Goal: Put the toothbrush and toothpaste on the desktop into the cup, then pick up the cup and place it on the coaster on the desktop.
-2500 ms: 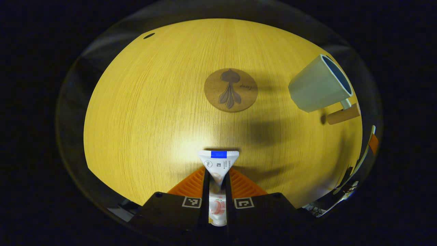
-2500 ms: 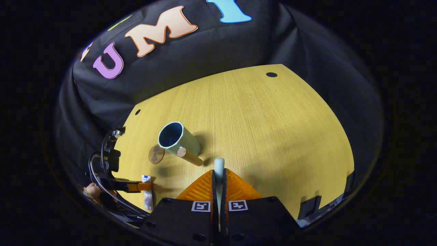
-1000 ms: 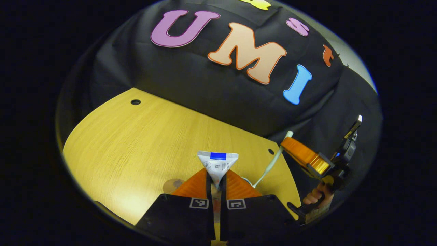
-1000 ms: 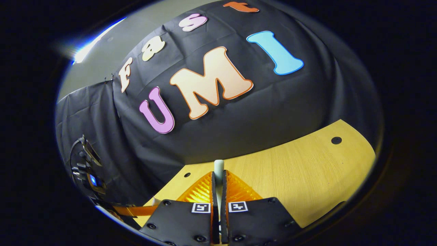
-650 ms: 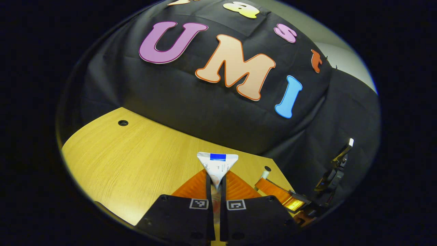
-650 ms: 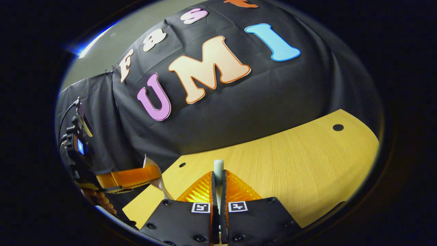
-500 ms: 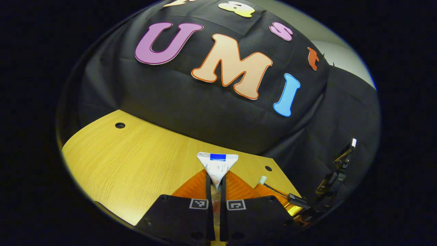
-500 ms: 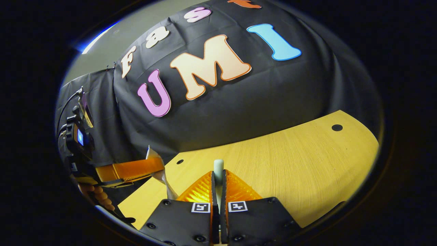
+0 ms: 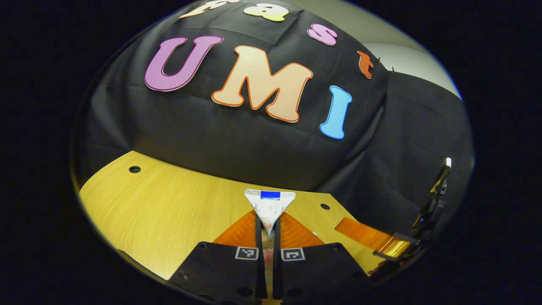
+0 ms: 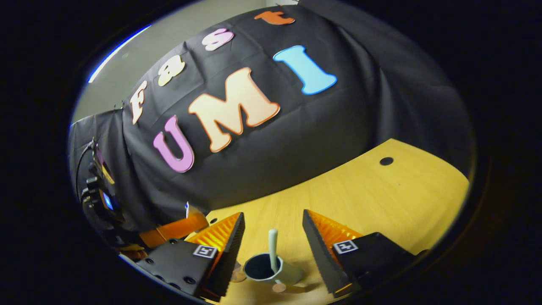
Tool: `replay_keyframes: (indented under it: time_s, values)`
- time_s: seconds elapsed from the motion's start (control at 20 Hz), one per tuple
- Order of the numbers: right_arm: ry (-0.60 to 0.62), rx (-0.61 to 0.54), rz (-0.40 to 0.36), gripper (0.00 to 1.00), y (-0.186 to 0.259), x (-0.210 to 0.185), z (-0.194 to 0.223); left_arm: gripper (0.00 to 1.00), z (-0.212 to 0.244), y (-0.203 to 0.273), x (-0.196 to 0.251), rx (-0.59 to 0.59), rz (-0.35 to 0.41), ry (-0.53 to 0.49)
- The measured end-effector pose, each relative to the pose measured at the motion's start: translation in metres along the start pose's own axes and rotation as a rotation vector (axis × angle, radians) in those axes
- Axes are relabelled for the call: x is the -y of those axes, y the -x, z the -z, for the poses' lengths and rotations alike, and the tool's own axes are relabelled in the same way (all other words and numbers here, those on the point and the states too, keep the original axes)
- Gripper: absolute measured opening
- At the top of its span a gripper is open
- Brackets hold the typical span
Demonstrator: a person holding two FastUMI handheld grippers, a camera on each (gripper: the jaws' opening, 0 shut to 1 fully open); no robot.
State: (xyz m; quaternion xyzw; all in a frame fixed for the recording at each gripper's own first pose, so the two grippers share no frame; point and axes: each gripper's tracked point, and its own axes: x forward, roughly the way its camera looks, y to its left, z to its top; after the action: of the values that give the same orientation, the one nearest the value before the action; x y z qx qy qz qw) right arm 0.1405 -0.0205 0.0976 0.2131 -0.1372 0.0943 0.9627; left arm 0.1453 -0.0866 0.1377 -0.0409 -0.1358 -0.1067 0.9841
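Observation:
In the left gripper view my left gripper [image 9: 269,214] is shut on the white toothpaste tube [image 9: 269,202], whose crimped end with a blue band sticks up past the fingers. In the right gripper view my right gripper [image 10: 273,212] is open above the pale green cup [image 10: 292,274]. The pale toothbrush [image 10: 273,248] stands in the cup, free of both fingers [image 10: 224,237]. A brown disc edge, probably the coaster [image 10: 237,271], peeks out left of the cup. The left gripper [image 10: 180,228] with the tube hangs at far left; the right gripper [image 9: 368,237] shows at lower right.
The yellow wooden table [image 9: 169,207] has small dark holes near its back corners [image 10: 386,161]. The black cloth wall rises just behind the table. The cup's wooden handle [image 10: 283,288] points toward me.
My right gripper has opened and let go of the toothbrush, which now stands in the cup below it. The left gripper still holds the toothpaste and has barely shifted.

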Motion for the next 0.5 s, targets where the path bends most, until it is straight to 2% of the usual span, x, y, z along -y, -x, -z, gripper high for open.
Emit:
replay_keyframes:
  time_s: [0.05, 0.1, 0.15, 0.5]
  values:
    - [-0.004, 0.006, 0.015, 0.96, 0.002, 0.009, -0.006, 0.05, 0.001, -0.002, 0.004, 0.005, 0.011, 0.005]
    - [-0.001, 0.008, 0.034, 0.88, 0.006, 0.020, -0.009, 0.05, 0.003, -0.005, 0.010, 0.006, 0.021, 0.012]
    - [0.007, 0.007, 0.058, 0.95, 0.009, 0.033, -0.012, 0.05, 0.005, -0.007, 0.014, 0.010, 0.028, 0.015]
    - [0.034, -0.019, 0.144, 0.95, 0.033, 0.090, -0.008, 0.05, 0.037, -0.020, 0.034, 0.049, 0.041, -0.028]
